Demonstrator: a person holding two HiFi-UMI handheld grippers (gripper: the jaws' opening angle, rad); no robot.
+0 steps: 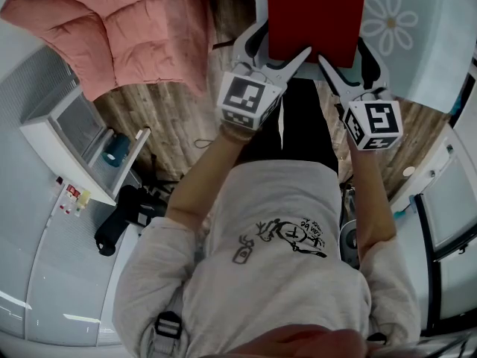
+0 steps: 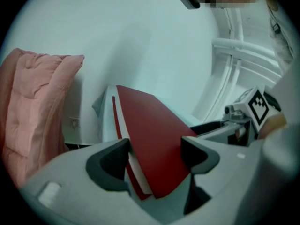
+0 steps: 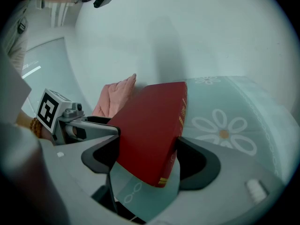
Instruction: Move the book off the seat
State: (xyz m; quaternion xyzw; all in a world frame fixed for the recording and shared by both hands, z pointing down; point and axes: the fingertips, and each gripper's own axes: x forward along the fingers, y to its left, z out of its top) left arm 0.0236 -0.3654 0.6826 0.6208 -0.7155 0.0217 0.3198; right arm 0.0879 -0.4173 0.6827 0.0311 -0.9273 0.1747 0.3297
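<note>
Book (image 1: pixel 316 17): one rectangular hardback with smooth matt red boards, a white page block and gilt marks down the spine. You held it by its near end in both claws, out in front of your chest. It sat between the pink quilt (image 1: pixel 112 28) and the pale cover (image 1: pixel 402 28); whether its far end rested on anything could not be told.

Left claw (image 1: pixel 279 47): clamped on the book's near left corner. Its dark, rounded pads pressed the two boards, with the page edges against one pad.

Right claw (image 1: pixel 349 62): clamped on the near right corner, the spine lying along one pad.

Pink quilt: puffy, stitched in soft channels, to the book's left.

Pale cover: smooth teal cloth printed with a white daisy, to the book's right.

Floor (image 1: pixel 171 118): wood-grain planks below your arms.
</note>
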